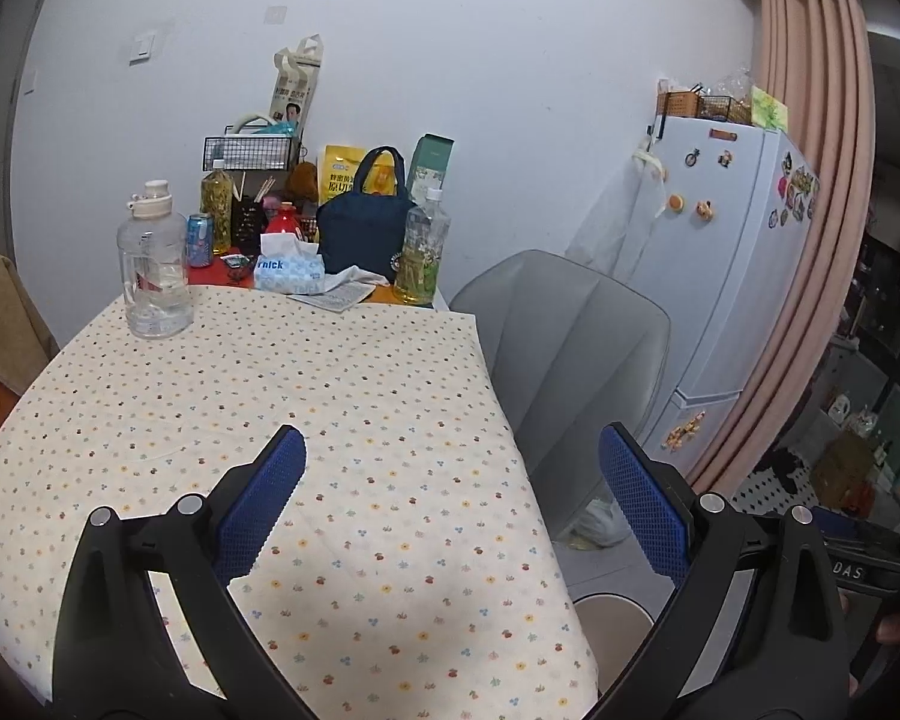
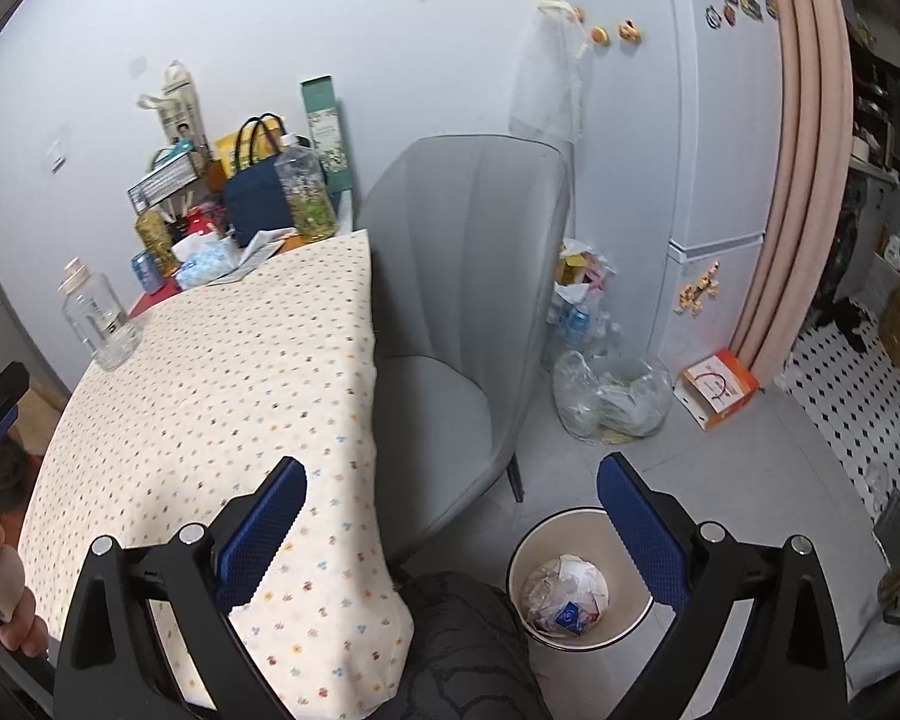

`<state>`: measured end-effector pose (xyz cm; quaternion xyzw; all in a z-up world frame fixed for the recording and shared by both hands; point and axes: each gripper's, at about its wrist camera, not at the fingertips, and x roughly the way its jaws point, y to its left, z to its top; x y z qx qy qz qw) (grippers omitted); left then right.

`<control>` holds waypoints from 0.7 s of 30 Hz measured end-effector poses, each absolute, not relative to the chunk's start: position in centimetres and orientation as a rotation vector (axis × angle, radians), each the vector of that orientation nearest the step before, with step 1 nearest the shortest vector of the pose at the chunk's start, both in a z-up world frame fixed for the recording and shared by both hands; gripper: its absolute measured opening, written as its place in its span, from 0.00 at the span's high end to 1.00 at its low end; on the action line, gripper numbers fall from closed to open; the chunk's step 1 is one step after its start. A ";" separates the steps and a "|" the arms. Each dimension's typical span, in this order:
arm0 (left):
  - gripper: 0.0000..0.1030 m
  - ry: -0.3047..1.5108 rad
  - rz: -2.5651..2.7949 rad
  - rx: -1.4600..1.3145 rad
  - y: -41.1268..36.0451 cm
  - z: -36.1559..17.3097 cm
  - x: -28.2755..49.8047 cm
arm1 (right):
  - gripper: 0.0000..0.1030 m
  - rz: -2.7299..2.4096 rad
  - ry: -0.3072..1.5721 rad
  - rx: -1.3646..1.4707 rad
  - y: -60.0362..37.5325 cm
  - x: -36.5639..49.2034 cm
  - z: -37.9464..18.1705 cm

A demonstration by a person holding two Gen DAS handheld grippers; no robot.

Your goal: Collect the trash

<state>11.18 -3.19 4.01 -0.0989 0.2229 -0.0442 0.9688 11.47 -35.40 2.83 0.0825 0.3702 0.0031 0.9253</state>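
A round cream waste bin [image 2: 519,564] stands on the floor beside the table and holds crumpled paper and wrappers [image 2: 564,597]. In the left wrist view only its rim [image 1: 612,606] shows by the table corner. My right gripper [image 2: 450,498] is open and empty, above the gap between the table edge and the bin. My left gripper [image 1: 450,468] is open and empty, above the near right part of the floral tablecloth [image 1: 270,396]. A loose crumpled paper [image 1: 342,294] lies at the far end of the table.
A clear water jug [image 1: 153,264], soda can [image 1: 199,240], tissue pack [image 1: 288,273], navy bag [image 1: 366,228] and tea bottle [image 1: 426,252] stand at the table's far end. A grey chair [image 2: 462,288] is at the right. Plastic bags [image 2: 612,396], a carton [image 2: 720,387] and fridge [image 2: 720,180] lie beyond.
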 end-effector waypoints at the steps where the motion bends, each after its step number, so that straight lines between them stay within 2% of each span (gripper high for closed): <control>1: 0.06 0.451 -0.094 -0.202 -3.2 4.1 11.1 | 0.08 0.010 0.760 0.169 -35.2 11.3 2.8; 21: 0.06 0.420 -0.061 -0.186 -2.2 3.4 9.4 | 0.07 0.026 0.737 0.139 -33.6 10.8 2.2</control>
